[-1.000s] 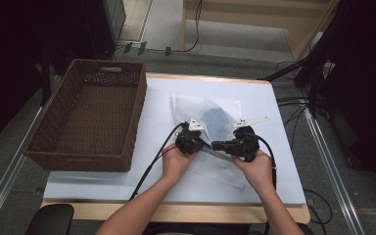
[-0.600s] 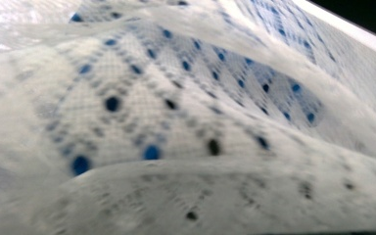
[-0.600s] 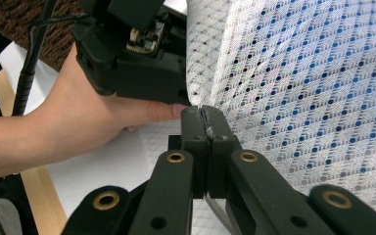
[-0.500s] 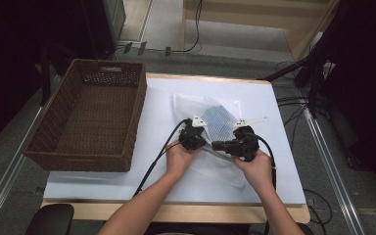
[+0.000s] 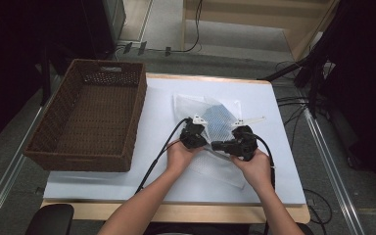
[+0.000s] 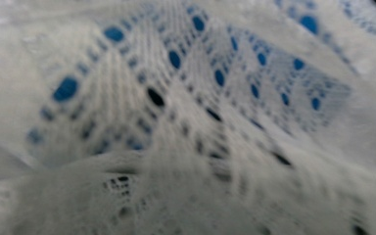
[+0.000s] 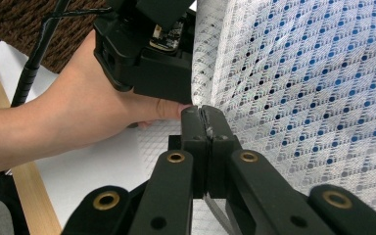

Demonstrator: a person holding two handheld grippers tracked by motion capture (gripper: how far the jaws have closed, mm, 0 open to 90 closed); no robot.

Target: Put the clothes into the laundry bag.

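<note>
A white mesh bag (image 5: 210,110) with a blue item (image 5: 219,113) inside lies on the white table. Both grippers meet at its near edge. My right gripper (image 5: 214,145) points left with its jaws shut on the bag's edge (image 7: 200,113), and the mesh (image 7: 313,88) spreads away to the right of them. My left gripper (image 5: 201,131) pushes into the bag from the left, and its black body (image 7: 147,58) is close to the right jaws. Its jaws have just been opening. Blurred mesh (image 6: 186,122) drapes over its camera and hides them.
A brown wicker basket (image 5: 88,115) stands on the left part of the table (image 5: 161,166). Black cables trail from both grippers toward the near edge. Cables and dark stands line the floor at the right.
My left gripper has edged slightly up and right, deeper into the bag. The right hand has kept still.
</note>
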